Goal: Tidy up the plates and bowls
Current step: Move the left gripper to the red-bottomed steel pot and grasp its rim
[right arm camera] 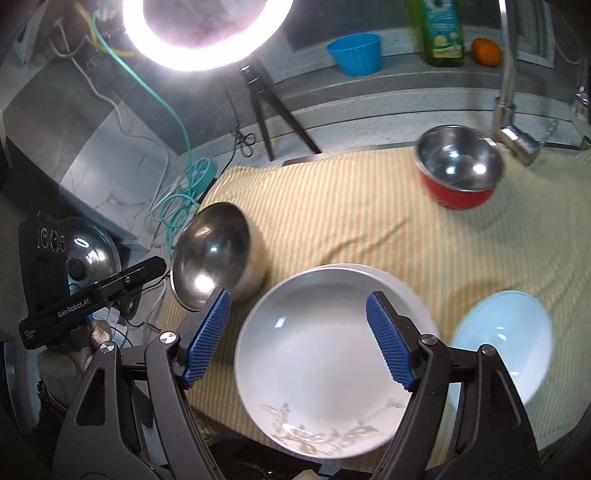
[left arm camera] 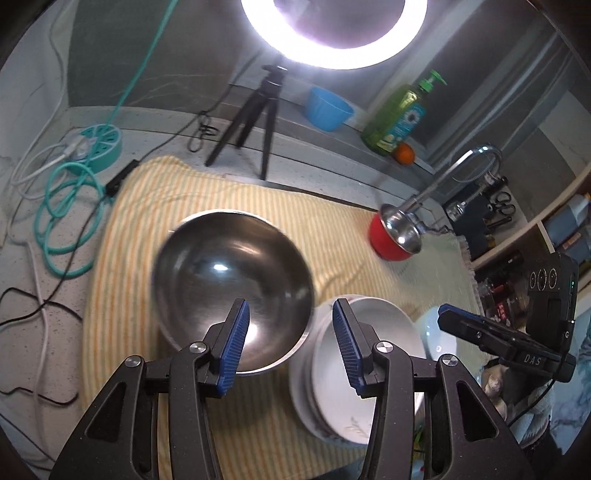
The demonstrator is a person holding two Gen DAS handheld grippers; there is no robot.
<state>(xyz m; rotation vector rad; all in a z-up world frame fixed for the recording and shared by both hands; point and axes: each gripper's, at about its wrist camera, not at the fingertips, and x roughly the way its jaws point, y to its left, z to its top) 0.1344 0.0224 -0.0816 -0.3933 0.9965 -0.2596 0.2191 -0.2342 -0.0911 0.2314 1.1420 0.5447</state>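
Note:
A large steel bowl [left arm camera: 232,280] [right arm camera: 214,254] sits on the striped yellow towel [left arm camera: 295,221] [right arm camera: 332,206]. Right of it is a stack of white plates [left arm camera: 369,350] [right arm camera: 317,350]. A pale blue bowl [right arm camera: 502,339] [left arm camera: 436,332] lies right of the stack. A red bowl with a steel inside [left arm camera: 395,236] [right arm camera: 458,173] stands at the far right. My left gripper [left arm camera: 291,347] is open, above the steel bowl's near rim and the stack's left edge. My right gripper [right arm camera: 299,339] is open and empty, above the top plate; it also shows in the left wrist view [left arm camera: 491,332].
A ring light [left arm camera: 332,33] on a black tripod [left arm camera: 255,122] stands behind the towel. A blue cup [left arm camera: 328,107], a green soap bottle [left arm camera: 399,114] and an orange [left arm camera: 404,153] sit on the back ledge. A tap [left arm camera: 454,173] rises at right. Cables [left arm camera: 66,221] lie left.

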